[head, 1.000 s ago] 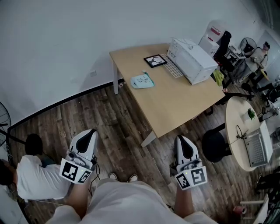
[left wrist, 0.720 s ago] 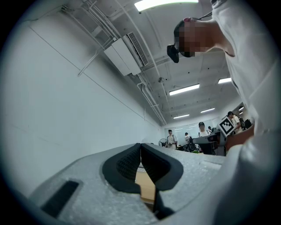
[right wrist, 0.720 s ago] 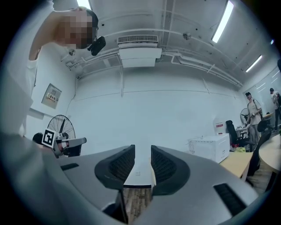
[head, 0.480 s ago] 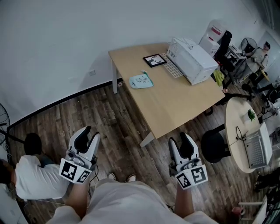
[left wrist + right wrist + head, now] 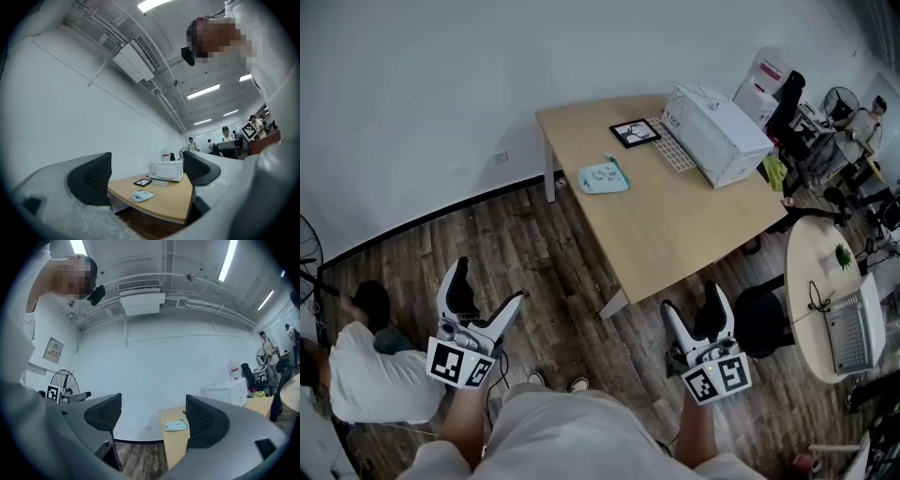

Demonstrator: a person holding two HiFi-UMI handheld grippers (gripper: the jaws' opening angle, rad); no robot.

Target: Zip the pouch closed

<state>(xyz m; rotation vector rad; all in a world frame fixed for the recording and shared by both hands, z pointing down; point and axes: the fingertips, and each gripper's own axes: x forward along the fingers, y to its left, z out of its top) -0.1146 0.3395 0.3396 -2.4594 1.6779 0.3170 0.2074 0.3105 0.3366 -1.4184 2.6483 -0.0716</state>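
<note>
Pouch is lying on wooden table, well apart from both grippers. Left gripper and right gripper are being held low, jaws just being opened wide, nothing between. Approach step seemingly being started; next, pouch to be reached, zipper pull found.

I am in an open-plan office. A pale wood desk stands by a plain white wall on a plank floor, with a white boxy appliance on it. To my right a round table carries a laptop, with a black stool beside it. Farther back are more desks with office chairs, and people stand among them. Overhead I see strip lights, exposed pipes and a ceiling air conditioner. A standing fan sits near the wall.
</note>
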